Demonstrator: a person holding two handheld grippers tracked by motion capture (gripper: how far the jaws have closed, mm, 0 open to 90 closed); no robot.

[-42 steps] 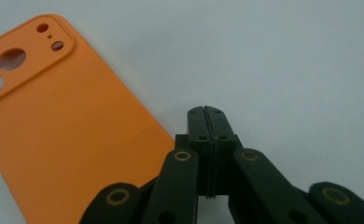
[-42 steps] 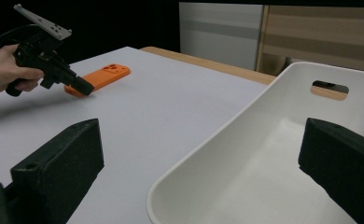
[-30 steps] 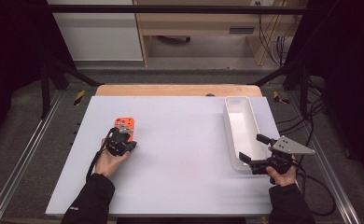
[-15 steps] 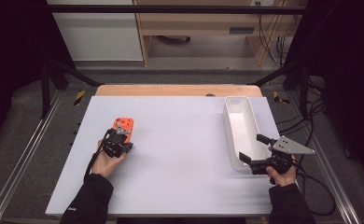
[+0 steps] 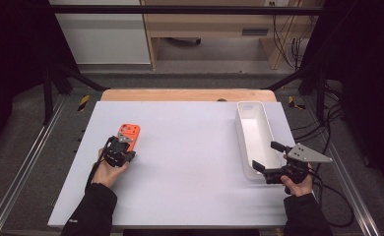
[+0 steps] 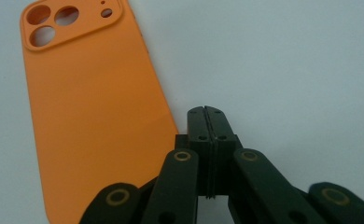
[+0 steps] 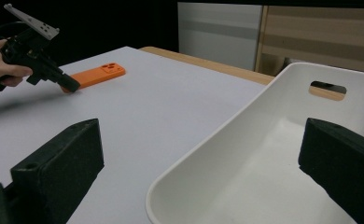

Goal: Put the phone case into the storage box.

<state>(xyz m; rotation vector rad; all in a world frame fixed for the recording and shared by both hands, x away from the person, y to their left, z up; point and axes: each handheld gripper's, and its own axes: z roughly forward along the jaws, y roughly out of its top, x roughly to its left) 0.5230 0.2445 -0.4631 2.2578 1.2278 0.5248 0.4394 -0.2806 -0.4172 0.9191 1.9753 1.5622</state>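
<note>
An orange phone case (image 5: 130, 132) lies flat on the white table top (image 5: 190, 162), left of centre, camera cut-outs at its far end. My left gripper (image 5: 125, 146) sits at the case's near end, shut, with nothing between its jaws. In the left gripper view the closed gripper tip (image 6: 206, 114) rests beside the right edge of the phone case (image 6: 91, 116). At the right, my right gripper (image 5: 268, 157) is open, its jaws straddling the near end of a white tray (image 5: 242, 132). Through the right gripper (image 7: 201, 161) I see the tray's rim (image 7: 227, 140) and the phone case (image 7: 96, 73) farther off.
The long white tray stands near the table's right edge and holds nothing that I can see. A wooden strip (image 5: 180, 95) borders the table's far side. Black frame posts and cables (image 5: 328, 123) run along the right, and metal rails (image 5: 27, 162) along the left.
The left gripper has shifted slightly to the left at the near end of the case. The right gripper and the tray have not moved.
</note>
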